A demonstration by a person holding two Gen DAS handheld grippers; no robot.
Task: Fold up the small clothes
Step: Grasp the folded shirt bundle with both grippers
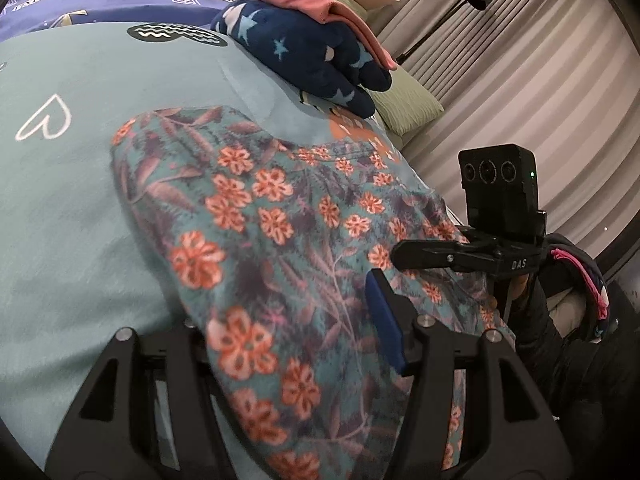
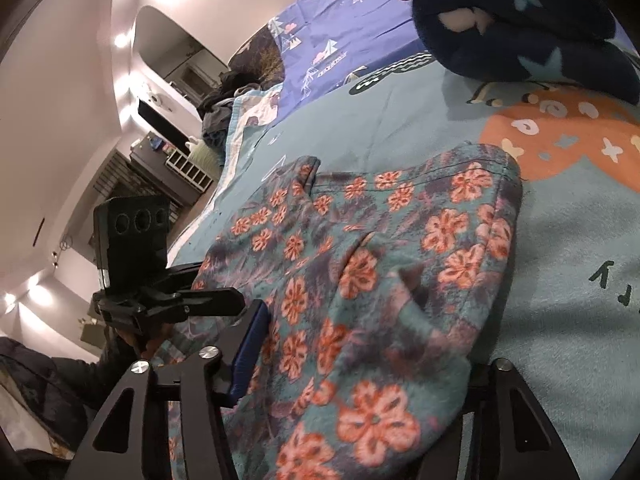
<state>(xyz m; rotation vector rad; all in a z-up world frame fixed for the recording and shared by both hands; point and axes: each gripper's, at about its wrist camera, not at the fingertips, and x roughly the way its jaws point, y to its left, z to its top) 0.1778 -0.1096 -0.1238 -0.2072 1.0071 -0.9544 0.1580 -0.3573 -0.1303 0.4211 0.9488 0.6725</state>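
Floral garment (image 1: pixel 280 240) is laid on the teal bedspread (image 1: pixel 60 200), near edge draped into both grippers, far hem pointed at the folded pile (image 1: pixel 312 52).

Left gripper (image 1: pixel 288 360): cloth is seen between the fingers, with the blue pad (image 1: pixel 384 320) against it. The opposite finger is buried under fabric, so a pinch cannot be confirmed.

Right gripper (image 2: pixel 360 380): same picture. The fabric corner is draped over the gap, the blue pad (image 2: pixel 250 352) is at its edge, and the far finger is hidden. Grip cannot be told.

Long axis is judged to run away from the fingers, so the fold would be carried forward. Both hands are equally near. The garment's near edge is cut off below frame.
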